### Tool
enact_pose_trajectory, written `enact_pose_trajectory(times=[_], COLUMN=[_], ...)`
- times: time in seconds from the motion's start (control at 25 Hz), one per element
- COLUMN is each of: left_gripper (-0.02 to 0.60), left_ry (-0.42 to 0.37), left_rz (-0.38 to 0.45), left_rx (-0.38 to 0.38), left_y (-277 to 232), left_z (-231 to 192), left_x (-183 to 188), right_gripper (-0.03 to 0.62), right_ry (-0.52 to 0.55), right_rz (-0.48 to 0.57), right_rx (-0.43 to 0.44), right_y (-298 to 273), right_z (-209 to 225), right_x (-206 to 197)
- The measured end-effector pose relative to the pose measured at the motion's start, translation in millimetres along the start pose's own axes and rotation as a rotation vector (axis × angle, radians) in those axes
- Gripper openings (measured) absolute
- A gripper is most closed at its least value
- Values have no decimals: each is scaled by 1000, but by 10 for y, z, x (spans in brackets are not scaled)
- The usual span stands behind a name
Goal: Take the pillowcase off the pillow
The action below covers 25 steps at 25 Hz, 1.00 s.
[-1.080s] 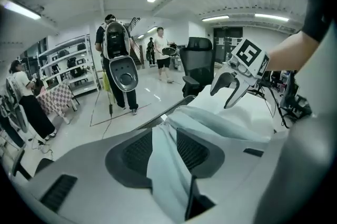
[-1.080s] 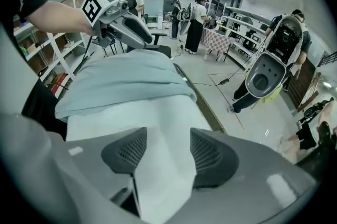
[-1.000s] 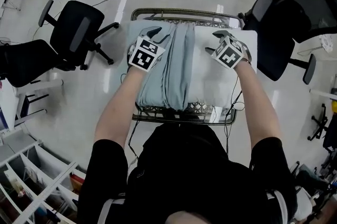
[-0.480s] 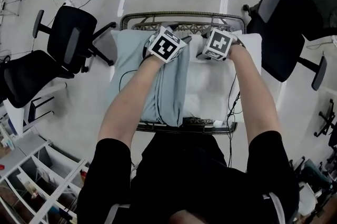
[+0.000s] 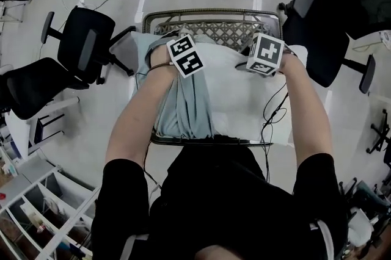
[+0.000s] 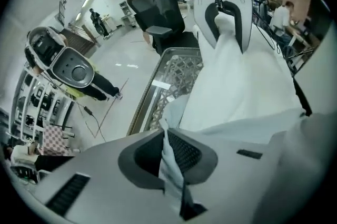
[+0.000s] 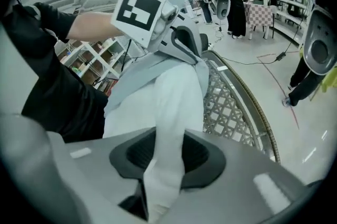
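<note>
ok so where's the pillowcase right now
In the head view the blue-grey pillowcase lies bunched over the left part of the white pillow on the mesh rack, its edge in the left gripper, whose jaws have just closed on it.

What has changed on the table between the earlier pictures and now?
Both grippers' jaws have just been closing: the left gripper now pinches the pillowcase, the right gripper the white pillow. The pillow has slid toward the person, baring the far end of the mesh table. The pillowcase still covers the pillow's left half.
</note>
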<state>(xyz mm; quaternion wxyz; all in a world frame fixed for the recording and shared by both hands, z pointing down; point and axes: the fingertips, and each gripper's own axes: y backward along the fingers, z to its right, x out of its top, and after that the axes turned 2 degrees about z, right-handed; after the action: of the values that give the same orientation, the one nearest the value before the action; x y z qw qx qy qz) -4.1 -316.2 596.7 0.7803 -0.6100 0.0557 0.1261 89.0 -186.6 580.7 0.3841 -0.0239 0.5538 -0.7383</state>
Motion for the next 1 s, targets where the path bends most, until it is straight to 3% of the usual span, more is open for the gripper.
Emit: enact_pose_trajectory(times=[0.2, 0.28, 0.36, 0.44, 0.52, 0.6, 0.68, 0.76, 0.8, 0.92, 1.0], left_gripper=[20, 20, 21, 47, 141, 201, 209, 207, 209, 206, 135], left_ry=[70, 75, 111, 258, 435, 550, 640, 692, 681, 586, 536], left_rz=[-16, 22, 117, 260, 379, 451, 503, 496, 460, 333, 271], left_rx=[29, 41, 38, 13, -2, -3, -1, 1, 1, -2, -6], left_y=[416, 568, 720, 890, 1045, 1154, 1240, 1233, 1171, 910, 812], left_z=[-89, -40, 23, -12, -157, -313, -448, -527, -521, -387, -292], left_x=[-564, -640, -573, -506, -557, -690, -841, -984, -1033, -1049, -1012], right_gripper=[124, 123, 127, 137, 140, 141, 141, 141, 141, 140, 140], right_ry=[-32, -24, 6, 33, 51, 64, 66, 64, 65, 72, 76], right_rz=[50, 48, 29, 29, 42, 54, 67, 76, 78, 75, 61], right_rx=[-24, -36, -55, -76, -97, -109, -112, -111, -112, -120, -126], right_y=[186, 217, 236, 263, 281, 303, 344, 382, 394, 396, 380], right_z=[-231, -309, -384, -426, -443, -457, -484, -509, -517, -543, -556], right_x=[-13, 3, 1, 8, 23, 32, 27, 10, -1, -34, -59])
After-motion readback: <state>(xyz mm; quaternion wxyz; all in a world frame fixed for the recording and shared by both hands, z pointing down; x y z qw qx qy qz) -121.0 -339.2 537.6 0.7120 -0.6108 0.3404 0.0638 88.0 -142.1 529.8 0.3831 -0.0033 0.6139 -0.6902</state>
